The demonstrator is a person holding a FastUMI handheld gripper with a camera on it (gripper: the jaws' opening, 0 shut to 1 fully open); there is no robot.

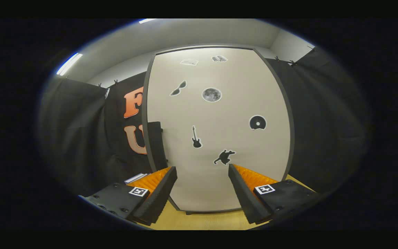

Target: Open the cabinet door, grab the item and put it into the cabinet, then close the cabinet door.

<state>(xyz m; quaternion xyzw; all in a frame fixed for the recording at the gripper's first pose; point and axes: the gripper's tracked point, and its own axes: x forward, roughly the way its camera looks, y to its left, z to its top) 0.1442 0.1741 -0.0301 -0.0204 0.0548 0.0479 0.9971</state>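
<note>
Two fingers of tongs [202, 188] spread wide, holding nothing | cabinet door [219, 128] closed, at 12 o'clock just beyond fingers | cabinet stands on table [206, 221].

light wooden table [206, 221] carries the cabinet [219, 131] (door shut).

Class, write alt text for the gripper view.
A closed pale cabinet door with dark stickers stands just beyond the open gripper, whose fingers hold nothing. The cabinet rests on a wooden table, with black cloth hanging on both sides.
</note>
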